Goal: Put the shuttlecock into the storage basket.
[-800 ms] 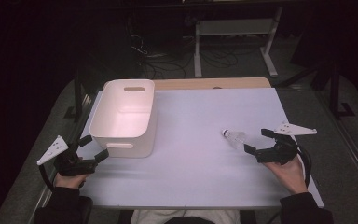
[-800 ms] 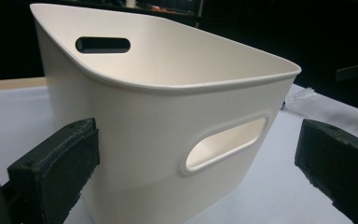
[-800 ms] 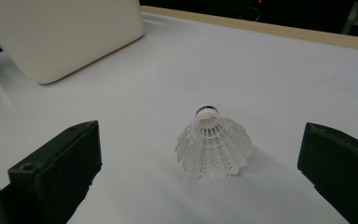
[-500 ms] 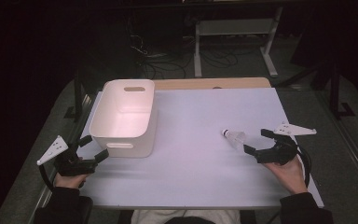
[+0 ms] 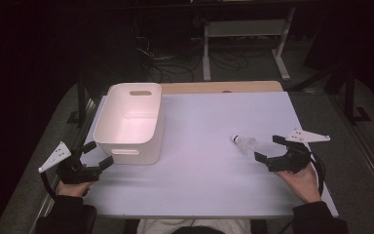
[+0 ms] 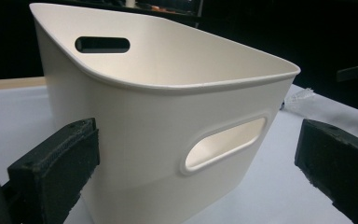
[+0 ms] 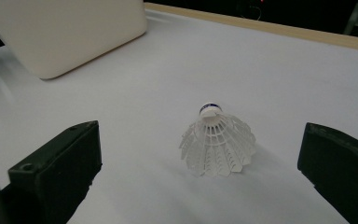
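Note:
A white plastic shuttlecock (image 5: 246, 144) rests on the white tabletop (image 5: 204, 170) at the right, its blue-banded cork on the side away from my right gripper (image 5: 266, 147). That gripper is open just behind the skirt. In the right gripper view the shuttlecock (image 7: 218, 142) sits ahead of and between the two black fingers (image 7: 56, 172), touching neither. A white bin (image 5: 131, 122) with handle slots stands at the left, nothing showing inside it. My left gripper (image 5: 100, 153) is open at the bin's near corner, and the bin wall (image 6: 168, 130) looms close between its fingers (image 6: 51, 168).
A wooden strip (image 5: 219, 87) runs along the table's far edge. Beyond it stand a metal frame (image 5: 246, 44) and cables on a dark floor. The person's hands and dark sleeves enter from the bottom edge.

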Action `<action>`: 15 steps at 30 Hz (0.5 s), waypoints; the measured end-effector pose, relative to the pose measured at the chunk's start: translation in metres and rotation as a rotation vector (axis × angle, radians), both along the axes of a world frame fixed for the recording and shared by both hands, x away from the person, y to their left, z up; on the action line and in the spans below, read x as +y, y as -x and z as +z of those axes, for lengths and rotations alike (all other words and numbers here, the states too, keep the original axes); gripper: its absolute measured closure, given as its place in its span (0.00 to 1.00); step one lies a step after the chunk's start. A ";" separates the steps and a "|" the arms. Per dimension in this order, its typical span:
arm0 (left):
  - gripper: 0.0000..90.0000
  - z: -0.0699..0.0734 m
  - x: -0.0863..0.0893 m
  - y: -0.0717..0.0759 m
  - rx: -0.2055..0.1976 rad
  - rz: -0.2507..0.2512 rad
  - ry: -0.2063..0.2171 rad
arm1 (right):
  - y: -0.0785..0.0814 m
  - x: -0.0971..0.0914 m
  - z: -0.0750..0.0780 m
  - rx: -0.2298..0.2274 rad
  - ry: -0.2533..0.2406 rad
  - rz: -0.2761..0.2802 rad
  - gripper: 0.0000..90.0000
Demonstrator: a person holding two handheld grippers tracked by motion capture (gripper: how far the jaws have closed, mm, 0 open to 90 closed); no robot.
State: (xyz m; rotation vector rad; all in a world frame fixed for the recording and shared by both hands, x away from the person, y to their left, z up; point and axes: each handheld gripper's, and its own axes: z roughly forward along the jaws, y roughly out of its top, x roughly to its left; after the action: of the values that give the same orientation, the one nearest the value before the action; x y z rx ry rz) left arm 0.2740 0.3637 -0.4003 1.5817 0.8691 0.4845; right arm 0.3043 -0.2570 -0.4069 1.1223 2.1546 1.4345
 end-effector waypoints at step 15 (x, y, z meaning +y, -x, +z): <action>0.00 -0.001 0.000 0.000 0.006 0.003 -0.001 | 0.000 0.005 0.004 0.021 0.031 0.017 0.00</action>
State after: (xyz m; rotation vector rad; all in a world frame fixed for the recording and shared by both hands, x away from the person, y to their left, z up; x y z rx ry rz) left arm 0.2744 0.3636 -0.4009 1.5836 0.8756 0.4827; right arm 0.3042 -0.2516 -0.4033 1.1159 2.1979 1.3971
